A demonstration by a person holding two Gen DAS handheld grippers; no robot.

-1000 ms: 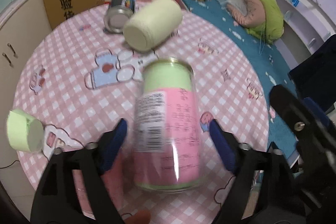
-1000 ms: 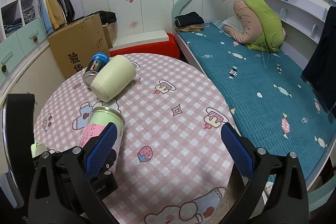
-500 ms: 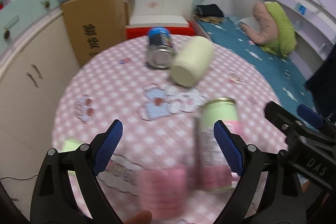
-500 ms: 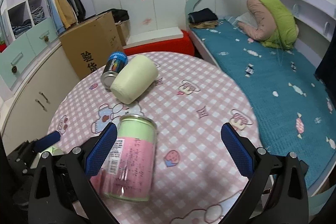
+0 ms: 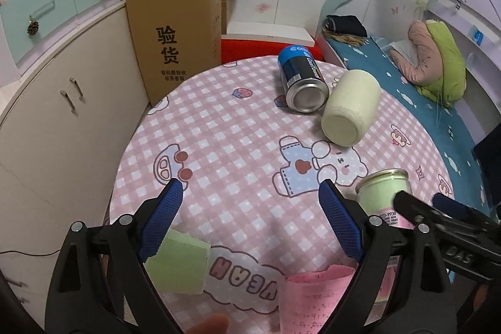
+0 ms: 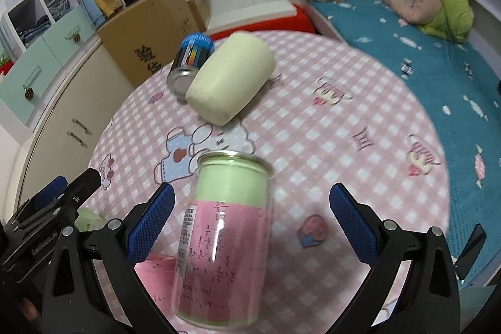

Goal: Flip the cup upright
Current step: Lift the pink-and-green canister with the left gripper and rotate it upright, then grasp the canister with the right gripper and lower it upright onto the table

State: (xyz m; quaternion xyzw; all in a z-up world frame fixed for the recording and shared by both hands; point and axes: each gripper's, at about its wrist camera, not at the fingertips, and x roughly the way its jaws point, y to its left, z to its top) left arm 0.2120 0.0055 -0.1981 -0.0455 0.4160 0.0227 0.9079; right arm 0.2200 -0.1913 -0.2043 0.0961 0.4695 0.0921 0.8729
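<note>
Cream cup (image 6: 230, 77) is lying on its side well ahead of our right claw (image 6: 250, 208), both claws released; we are squaring up because the pink-green can (image 6: 224, 240) is standing between its fingers.

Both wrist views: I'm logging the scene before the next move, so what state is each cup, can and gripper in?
Pink-and-green cup: standing upright between the right gripper's fingers, not clamped.
Cream cup: lying on its side.
Blue can: lying on its side, touching the cream cup.
Light green cup: on its side at the table edge.
Left gripper: open, empty.
Right gripper: open.
</note>
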